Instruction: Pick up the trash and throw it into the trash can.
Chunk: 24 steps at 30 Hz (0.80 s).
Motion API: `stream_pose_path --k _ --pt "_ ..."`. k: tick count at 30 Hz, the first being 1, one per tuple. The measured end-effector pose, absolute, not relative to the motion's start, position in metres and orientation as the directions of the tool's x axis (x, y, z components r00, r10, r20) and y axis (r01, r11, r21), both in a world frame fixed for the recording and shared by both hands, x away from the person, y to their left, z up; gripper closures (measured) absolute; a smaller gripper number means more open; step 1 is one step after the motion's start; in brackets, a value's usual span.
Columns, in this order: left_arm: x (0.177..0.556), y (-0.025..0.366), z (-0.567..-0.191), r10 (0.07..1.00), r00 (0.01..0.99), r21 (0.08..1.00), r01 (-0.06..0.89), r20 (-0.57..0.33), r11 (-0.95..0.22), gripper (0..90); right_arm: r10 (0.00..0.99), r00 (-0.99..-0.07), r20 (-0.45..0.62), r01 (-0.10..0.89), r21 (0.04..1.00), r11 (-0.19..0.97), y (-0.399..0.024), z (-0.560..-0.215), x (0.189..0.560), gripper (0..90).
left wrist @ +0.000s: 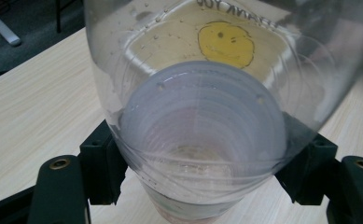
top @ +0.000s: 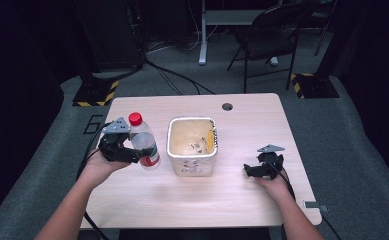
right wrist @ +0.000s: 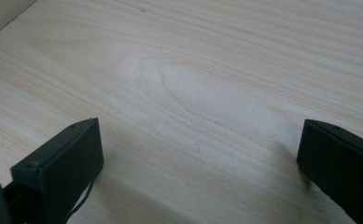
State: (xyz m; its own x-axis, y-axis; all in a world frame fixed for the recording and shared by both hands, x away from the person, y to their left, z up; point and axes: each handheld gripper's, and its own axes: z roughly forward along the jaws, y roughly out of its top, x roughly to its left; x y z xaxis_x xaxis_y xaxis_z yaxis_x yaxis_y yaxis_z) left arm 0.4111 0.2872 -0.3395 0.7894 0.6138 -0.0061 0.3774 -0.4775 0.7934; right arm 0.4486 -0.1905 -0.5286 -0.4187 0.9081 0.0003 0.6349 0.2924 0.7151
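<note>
Presently catalogued, by position relative to the fingers:

1. Left gripper [top: 132, 154]: jaws clamped on the clear plastic bottle with red cap and red label band [top: 143, 141], pads pressing its lower body from both sides. The low hold probably leaves the neck free for tipping.
2. The bottle, in the left gripper view [left wrist: 202, 140]: wedged between the two black jaws, wall bulging past them, droplets inside.
3. Square cream-coloured plastic bin with pale rim [top: 192, 146]: just beyond the bottle, on the far side from the left fingers, mouth up; seemingly the target for pouring or dropping. A yellow smiley mark [left wrist: 226, 43] shows through the bottle.
4. Right gripper [top: 249, 170]: jaws spread wide, nothing between them, resting low over the light wooden table [right wrist: 207, 88], well apart from the bin; apparently parked in reserve.
</note>
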Motion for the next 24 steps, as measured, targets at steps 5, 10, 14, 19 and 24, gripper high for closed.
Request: stream_pose_path --k 5,10,14,19,24 --pt "0.413 0.285 -0.332 0.608 0.794 0.793 0.372 -0.002 -0.482 27.9 0.908 -0.418 -0.001 0.635 0.715 0.293 -0.191 -0.529 0.449 0.0" --pt "0.415 0.283 -0.324 0.608 0.794 0.795 0.368 0.001 -0.482 27.9 0.908 -0.419 0.000 0.635 0.715 0.293 -0.190 -0.529 0.449 0.0" --pt "0.416 0.281 -0.316 0.606 0.795 0.796 0.361 0.008 -0.485 27.9 0.908 -0.419 0.000 0.635 0.715 0.293 -0.190 -0.529 0.449 0.0" --pt "0.418 0.277 -0.306 0.602 0.799 0.806 0.348 0.012 -0.478 27.9 0.908 -0.419 0.000 0.635 0.715 0.293 -0.190 -0.529 0.449 0.0" --pt "0.420 0.270 -0.299 0.598 0.801 0.808 0.340 0.019 -0.482 27.9 0.908 -0.419 0.000 0.635 0.715 0.292 -0.190 -0.529 0.449 0.0"
